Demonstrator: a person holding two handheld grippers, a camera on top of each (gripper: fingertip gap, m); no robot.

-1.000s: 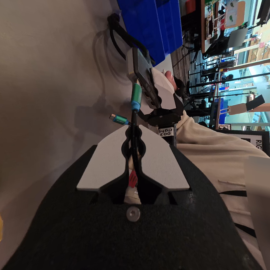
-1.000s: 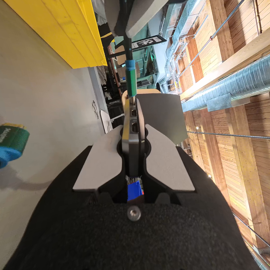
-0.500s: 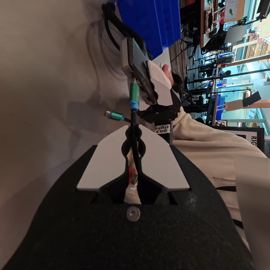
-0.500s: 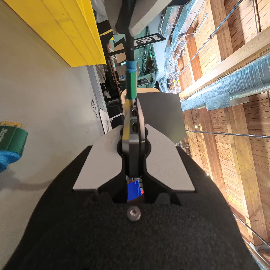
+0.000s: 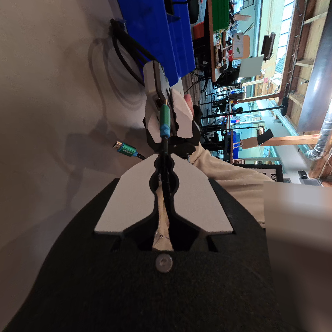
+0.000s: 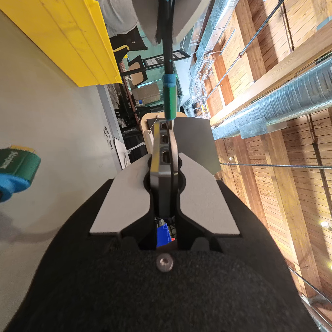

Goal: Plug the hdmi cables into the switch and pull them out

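My left gripper (image 5: 164, 156) is shut on a black braided HDMI cable (image 5: 165, 172) just behind its green plug (image 5: 165, 116). My right gripper (image 6: 164, 158) is shut on the grey HDMI switch (image 6: 162, 172), also seen in the left wrist view (image 5: 152, 80). The plug (image 6: 169, 102) hangs at the switch's far end, its metal tip close to the end port (image 6: 163, 125), which looks empty. Two more ports (image 6: 166, 156) are open. A second green plug (image 5: 125, 148) lies loose on the table, seen close at the left in the right wrist view (image 6: 16, 168).
A blue bin (image 5: 158, 36) stands behind the switch, with a bundle of black cables (image 5: 125, 48) running from the switch along the pale table (image 5: 45, 107). A yellow bin (image 6: 62, 41) stands on the table on the other side. A person's cream sleeve (image 5: 224, 176) is at the right. One gripper's finger ends stand about 9 centimetres off the other's.
The switch has turned so its port edge faces my left gripper. The green plug, which sat at the end port, now stands slightly off it. Both grippers stay shut.
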